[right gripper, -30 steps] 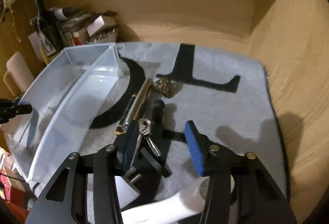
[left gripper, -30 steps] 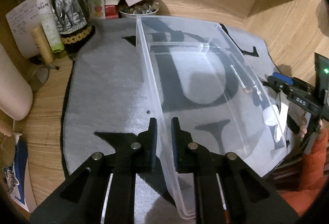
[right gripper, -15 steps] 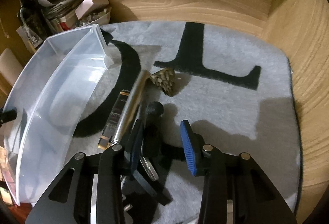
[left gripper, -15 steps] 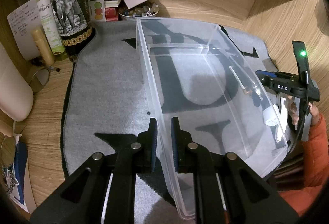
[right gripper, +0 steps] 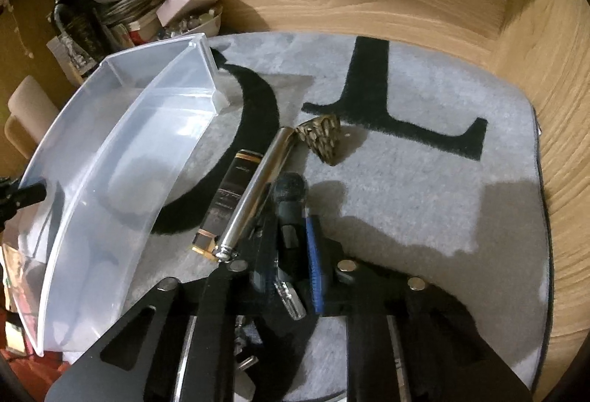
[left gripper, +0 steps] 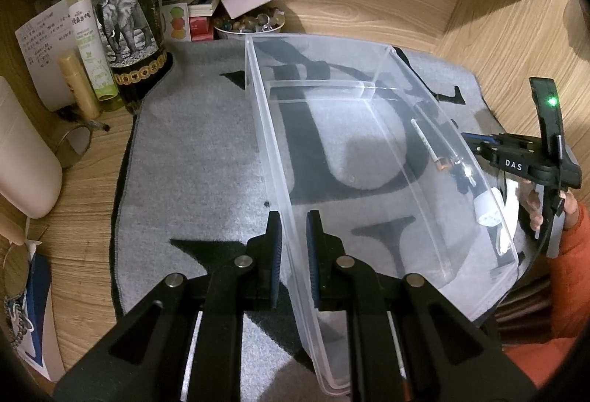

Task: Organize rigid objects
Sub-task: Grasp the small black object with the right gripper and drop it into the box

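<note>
Left claw (left gripper: 293, 250) clamped on one clear bin (left gripper: 372, 96) wall, right claw (right gripper: 291, 247) clamped on one black handle (right gripper: 289, 197)

I see a pale grey mat (right gripper: 424, 188) with big black letters lying on tan wood-grain. My bin (left gripper: 368, 151) is clear plastic. Near the mat's middle sit a shiny silver tube (right gripper: 254, 191), a black box (right gripper: 228, 195) with gold ends, a black handle (right gripper: 291, 195), and a brown mottled cone (right gripper: 324, 138). The gripper pads (right gripper: 315, 269) are blue on black. At the mat's far left corner stands a dark bottle (left gripper: 125, 29) with a grey elephant label and a band of gold coins.
</note>
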The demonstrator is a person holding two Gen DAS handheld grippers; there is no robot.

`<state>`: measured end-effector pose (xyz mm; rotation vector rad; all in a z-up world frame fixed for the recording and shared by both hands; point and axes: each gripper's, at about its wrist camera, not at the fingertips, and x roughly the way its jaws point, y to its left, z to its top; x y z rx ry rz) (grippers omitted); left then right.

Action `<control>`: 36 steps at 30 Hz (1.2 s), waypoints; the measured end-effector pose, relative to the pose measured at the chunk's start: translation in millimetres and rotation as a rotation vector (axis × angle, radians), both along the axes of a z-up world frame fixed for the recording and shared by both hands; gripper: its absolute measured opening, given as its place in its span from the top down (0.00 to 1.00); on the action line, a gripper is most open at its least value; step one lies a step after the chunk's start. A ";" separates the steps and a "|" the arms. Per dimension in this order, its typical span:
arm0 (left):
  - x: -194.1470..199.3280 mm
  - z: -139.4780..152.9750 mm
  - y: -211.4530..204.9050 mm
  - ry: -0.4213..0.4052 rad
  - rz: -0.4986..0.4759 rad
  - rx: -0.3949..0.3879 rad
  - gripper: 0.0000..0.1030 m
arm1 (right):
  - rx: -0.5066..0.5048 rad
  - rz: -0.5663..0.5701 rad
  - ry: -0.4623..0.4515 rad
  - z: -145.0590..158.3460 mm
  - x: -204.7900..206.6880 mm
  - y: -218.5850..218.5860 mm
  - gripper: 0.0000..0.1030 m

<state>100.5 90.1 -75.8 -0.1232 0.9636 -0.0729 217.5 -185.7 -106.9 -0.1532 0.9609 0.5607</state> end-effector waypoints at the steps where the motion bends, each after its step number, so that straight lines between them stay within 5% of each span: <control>1: 0.0 -0.1 0.1 0.000 -0.001 0.000 0.88 | -0.005 -0.002 -0.010 0.5 -1.5 0.5 0.87; 23: -0.7 0.6 0.0 -0.007 0.006 0.005 0.88 | 0.091 0.038 -0.270 83.2 -44.6 21.3 0.87; 36: -1.8 -0.1 0.5 -0.019 0.004 0.000 0.88 | 0.107 0.188 -0.266 86.6 -61.2 83.4 0.87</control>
